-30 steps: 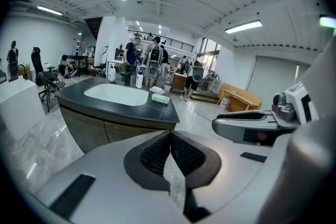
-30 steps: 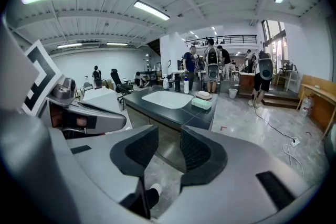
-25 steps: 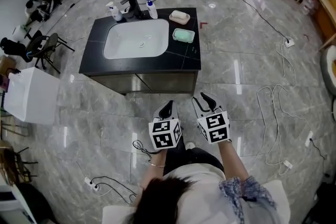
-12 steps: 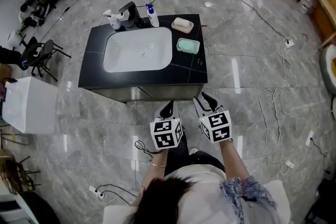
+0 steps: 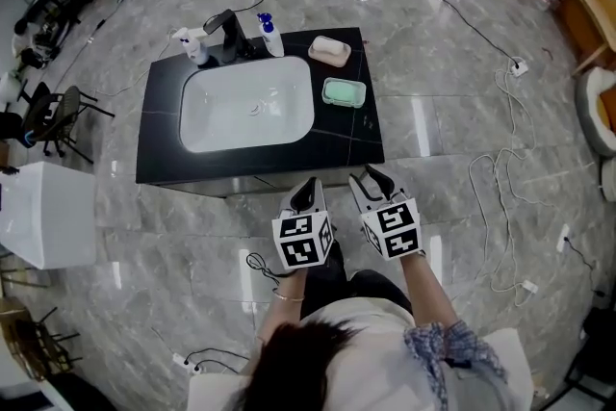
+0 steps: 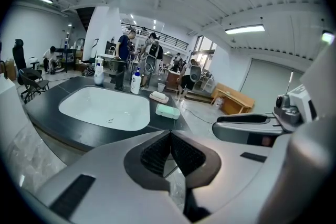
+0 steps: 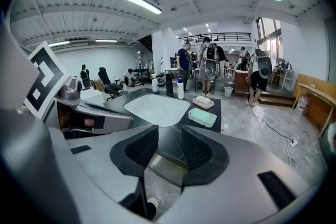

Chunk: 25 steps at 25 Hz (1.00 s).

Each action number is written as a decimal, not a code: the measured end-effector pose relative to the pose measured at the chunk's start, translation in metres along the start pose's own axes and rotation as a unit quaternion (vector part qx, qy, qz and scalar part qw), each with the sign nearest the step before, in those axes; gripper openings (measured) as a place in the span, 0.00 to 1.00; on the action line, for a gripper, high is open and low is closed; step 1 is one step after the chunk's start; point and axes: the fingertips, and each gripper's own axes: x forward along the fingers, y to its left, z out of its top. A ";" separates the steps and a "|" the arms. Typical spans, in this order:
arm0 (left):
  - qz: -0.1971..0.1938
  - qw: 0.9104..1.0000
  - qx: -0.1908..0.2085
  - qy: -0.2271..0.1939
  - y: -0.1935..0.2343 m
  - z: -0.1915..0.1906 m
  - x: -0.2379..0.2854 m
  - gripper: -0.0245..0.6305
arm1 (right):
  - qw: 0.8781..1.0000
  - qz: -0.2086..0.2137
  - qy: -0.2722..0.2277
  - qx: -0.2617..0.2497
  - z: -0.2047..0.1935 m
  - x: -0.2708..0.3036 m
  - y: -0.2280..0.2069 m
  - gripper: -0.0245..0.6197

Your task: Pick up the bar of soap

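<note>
On the black counter (image 5: 356, 135), right of the white sink (image 5: 247, 106), a cream bar of soap rests in a pink dish (image 5: 330, 50); nearer to me a pale green bar lies in a green dish (image 5: 344, 92). Both gripper views show them too: pink dish (image 6: 158, 96) (image 7: 202, 101), green dish (image 6: 168, 110) (image 7: 202, 117). My left gripper (image 5: 307, 194) (image 6: 169, 136) hangs just short of the counter's front edge, jaws shut and empty. Beside it my right gripper (image 5: 370, 183) (image 7: 169, 139) is open with nothing between its pads.
A black faucet (image 5: 229, 34) and two bottles (image 5: 270, 36) (image 5: 190, 46) stand behind the sink. Cables (image 5: 500, 207) trail over the marble floor at right. A white box (image 5: 43, 212) and chairs (image 5: 48, 115) are at left. People stand in the background (image 7: 210, 68).
The counter has drawn closer and lower in the head view as I walk toward it. Both grippers have come forward with me, side by side, jaws unchanged.
</note>
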 end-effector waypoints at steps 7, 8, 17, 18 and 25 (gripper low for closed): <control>-0.020 1.000 0.017 0.000 0.019 0.026 0.020 0.05 | 0.999 -0.032 -0.003 0.002 0.021 0.025 -0.008 0.26; -0.022 1.000 0.018 -0.001 0.021 0.030 0.022 0.05 | 0.999 -0.037 -0.006 0.002 0.025 0.028 -0.010 0.26; -0.025 0.999 0.025 -0.005 0.033 0.050 0.031 0.05 | 0.999 -0.048 -0.023 0.003 0.048 0.041 -0.015 0.26; -0.025 0.999 0.027 -0.006 0.034 0.051 0.032 0.05 | 0.999 -0.047 -0.025 0.002 0.050 0.042 -0.015 0.26; -0.020 0.999 0.024 -0.011 0.038 0.061 0.033 0.05 | 0.998 -0.049 -0.040 0.010 0.062 0.047 -0.031 0.28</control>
